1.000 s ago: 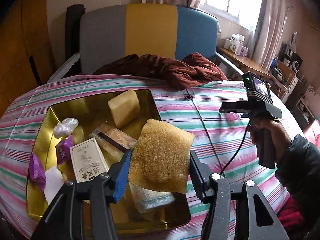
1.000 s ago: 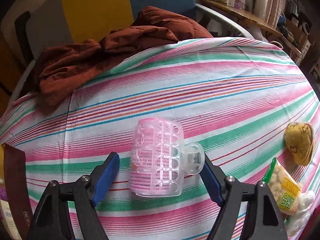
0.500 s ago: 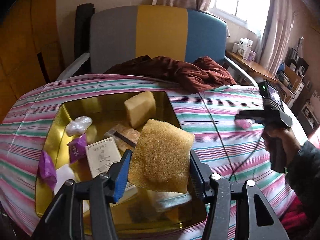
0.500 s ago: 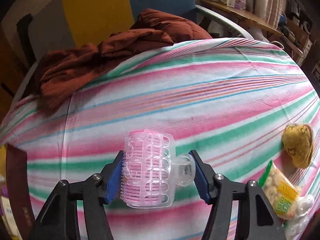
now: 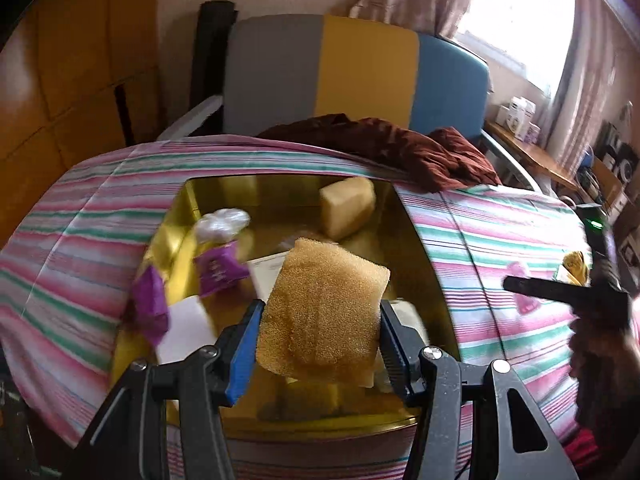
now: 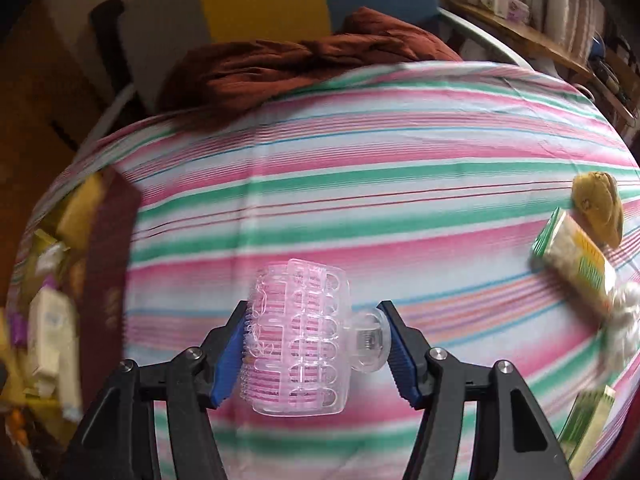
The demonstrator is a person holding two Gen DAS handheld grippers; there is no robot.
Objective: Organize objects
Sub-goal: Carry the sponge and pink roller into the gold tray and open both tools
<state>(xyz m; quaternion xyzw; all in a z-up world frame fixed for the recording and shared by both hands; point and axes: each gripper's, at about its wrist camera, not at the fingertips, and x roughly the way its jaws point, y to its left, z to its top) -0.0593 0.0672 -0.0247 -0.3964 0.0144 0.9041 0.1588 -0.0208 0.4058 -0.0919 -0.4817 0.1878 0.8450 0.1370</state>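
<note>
Covering the table, a striped cloth (image 6: 360,152) holds a gold tin (image 5: 416,240) and brown garment (image 5: 400,148); left gripper (image 5: 320,344) clamps a sponge (image 5: 320,312) above the tin; right gripper (image 6: 316,344) grips a pink clip (image 6: 298,340); chair (image 5: 360,72) and window (image 5: 516,4) behind.

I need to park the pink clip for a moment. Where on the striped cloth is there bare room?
The striped tablecloth is bare between the brown garment and the snack packets. The gold tin is crowded.
</note>
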